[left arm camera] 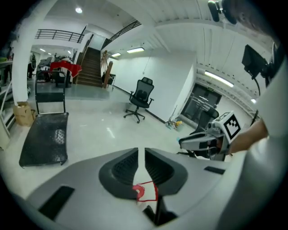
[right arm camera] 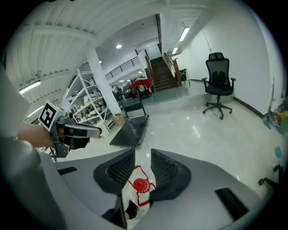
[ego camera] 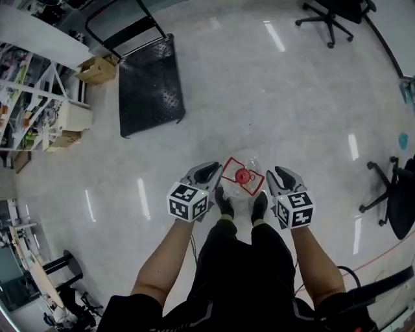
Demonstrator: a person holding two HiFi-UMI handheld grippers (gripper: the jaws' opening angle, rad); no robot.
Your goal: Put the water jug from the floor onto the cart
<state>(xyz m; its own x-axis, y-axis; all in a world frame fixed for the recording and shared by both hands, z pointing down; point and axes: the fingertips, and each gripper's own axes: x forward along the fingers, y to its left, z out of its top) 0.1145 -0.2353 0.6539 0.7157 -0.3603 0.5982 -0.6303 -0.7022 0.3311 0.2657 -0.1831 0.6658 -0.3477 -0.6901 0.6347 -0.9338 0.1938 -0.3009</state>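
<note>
The water jug is clear with a red cap and a red-edged label. It stands on the floor just ahead of the person's shoes. My left gripper hangs at its left side, my right gripper at its right, both above it and apart from it. In the left gripper view the left gripper shows a narrow slit between its jaws, with the jug's label below. The right gripper stands wider open over the red cap. The black flatbed cart lies on the floor further ahead to the left.
Cardboard boxes and white shelves line the left side beyond the cart. Office chairs stand at the far right and near right. Pale shiny floor lies between the jug and the cart.
</note>
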